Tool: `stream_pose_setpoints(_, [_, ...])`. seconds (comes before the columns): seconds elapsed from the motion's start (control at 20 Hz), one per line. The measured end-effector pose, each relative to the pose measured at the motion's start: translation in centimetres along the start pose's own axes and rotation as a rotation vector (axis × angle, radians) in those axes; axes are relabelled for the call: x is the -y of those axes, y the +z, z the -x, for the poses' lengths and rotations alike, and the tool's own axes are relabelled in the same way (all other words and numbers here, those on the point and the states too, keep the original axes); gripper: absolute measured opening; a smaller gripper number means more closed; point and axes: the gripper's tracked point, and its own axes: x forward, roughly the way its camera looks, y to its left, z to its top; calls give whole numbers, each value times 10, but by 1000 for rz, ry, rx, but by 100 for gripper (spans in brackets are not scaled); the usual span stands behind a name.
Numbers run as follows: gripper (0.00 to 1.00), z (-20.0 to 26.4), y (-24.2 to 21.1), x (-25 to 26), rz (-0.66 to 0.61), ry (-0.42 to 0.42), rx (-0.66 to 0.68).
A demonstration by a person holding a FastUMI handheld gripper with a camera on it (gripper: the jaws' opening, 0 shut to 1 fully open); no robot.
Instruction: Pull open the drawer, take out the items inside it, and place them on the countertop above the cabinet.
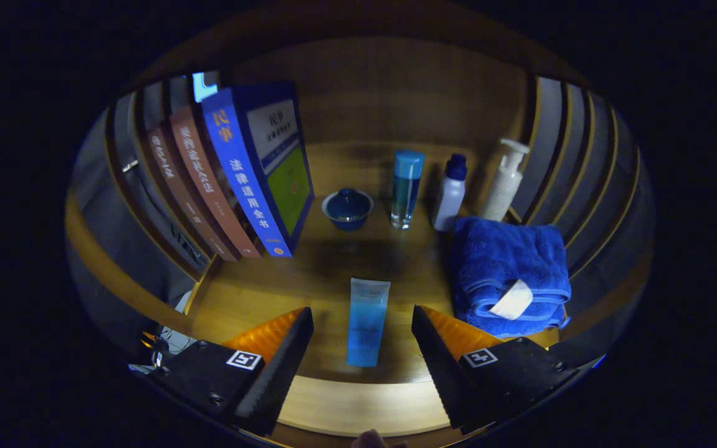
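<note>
A blue tube [367,322] lies flat on the wooden countertop [271,292], pointing away from me, in the gap between my two fingers. My gripper [362,330] stands open, its black fingers [284,361] well apart on either side of the tube and not touching it. A folded blue towel [508,274] with a white tag lies just ahead of the right finger. The drawer and the cabinet front are hidden below.
Upright books [234,180] lean at the back left. Beyond the tube stand a blue bowl [347,208], a blue-capped clear bottle [406,188], a white bottle [450,194] and a pump bottle [505,180]. Slatted walls close both sides.
</note>
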Motion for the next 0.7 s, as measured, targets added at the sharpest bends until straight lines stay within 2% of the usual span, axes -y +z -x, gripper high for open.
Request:
stream_pose_setpoints(0.3, [100, 74, 13, -14, -23, 31, 296])
stream_pose_setpoints(0.45, [100, 118, 7, -18, -32, 54, 411])
stream_pose_setpoints(0.7, [100, 183, -14, -14, 2, 38, 635])
